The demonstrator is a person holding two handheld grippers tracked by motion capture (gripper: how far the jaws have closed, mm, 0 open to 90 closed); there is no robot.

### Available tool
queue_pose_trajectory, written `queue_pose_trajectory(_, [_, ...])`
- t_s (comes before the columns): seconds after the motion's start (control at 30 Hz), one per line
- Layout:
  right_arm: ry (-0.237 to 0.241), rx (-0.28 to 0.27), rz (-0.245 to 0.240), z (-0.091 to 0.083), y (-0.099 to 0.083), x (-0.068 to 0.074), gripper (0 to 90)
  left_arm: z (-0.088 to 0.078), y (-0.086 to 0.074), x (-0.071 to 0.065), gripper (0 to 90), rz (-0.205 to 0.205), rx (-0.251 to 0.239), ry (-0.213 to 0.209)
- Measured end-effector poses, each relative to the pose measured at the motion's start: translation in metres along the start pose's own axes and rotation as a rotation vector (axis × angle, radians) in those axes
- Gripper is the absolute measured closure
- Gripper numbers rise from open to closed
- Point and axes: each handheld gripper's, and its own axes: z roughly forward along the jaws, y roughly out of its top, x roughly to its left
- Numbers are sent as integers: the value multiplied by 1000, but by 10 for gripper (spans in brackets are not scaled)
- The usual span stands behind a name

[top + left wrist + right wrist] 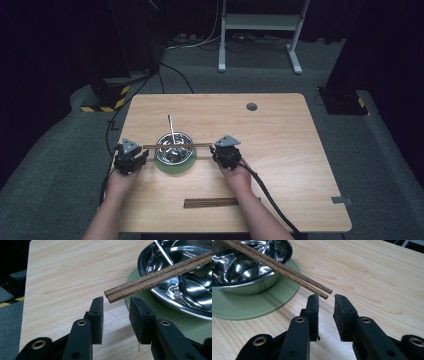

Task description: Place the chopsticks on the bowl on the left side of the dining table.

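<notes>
A pair of brown wooden chopsticks (177, 145) lies level across a steel bowl (159, 152) that stands on a round green mat (175, 169). A metal spoon handle (171, 125) sticks out of the bowl towards the far side. My left gripper (145, 155) sits at the chopsticks' left end, open; in the left gripper view the chopsticks (155, 277) end just beyond the gripper (115, 300), untouched by the pads. My right gripper (215, 152) sits at the right end. In the right gripper view the chopsticks (287, 271) end at the gripper (326, 297), whose jaws stand narrowly apart without pressing them.
A dark wooden strip (210, 202) lies near the table's front edge, by the person's right forearm. A round grommet (251, 106) is set in the far part of the tabletop. A white desk frame (260, 22) and cables stand on the floor beyond.
</notes>
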Motion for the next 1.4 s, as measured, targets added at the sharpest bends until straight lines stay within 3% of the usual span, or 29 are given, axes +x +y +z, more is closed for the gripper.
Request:
queue_pose_trajectory(0.33, [-18,-6,0,2,1,-1,750,1,-1,2,662,-24,7,6])
queue_pose_trajectory(0.43, [-18,-8,-3,2,1,-1,749,1,-1,3,666,-8,10,12])
queue_pose_trajectory(0.8, [-23,-1,8,2,0,1,744,2,-1,4,682,-14,9,17])
queue_pose_trajectory(0.9, [-21,-1,-9,3,0,0,740,3,-1,3,690,-36,3,13])
queue_pose_trajectory(0.97, [-23,-1,-7,3,0,1,739,2,-1,5,707,-23,4,19])
queue_pose_trajectory(1.3, [-26,-2,-5,3,0,1,734,2,-1,4,715,-34,2,9])
queue_pose_trajectory(1.4, [-27,-3,-6,3,0,1,735,2,-1,4,727,-15,5,14])
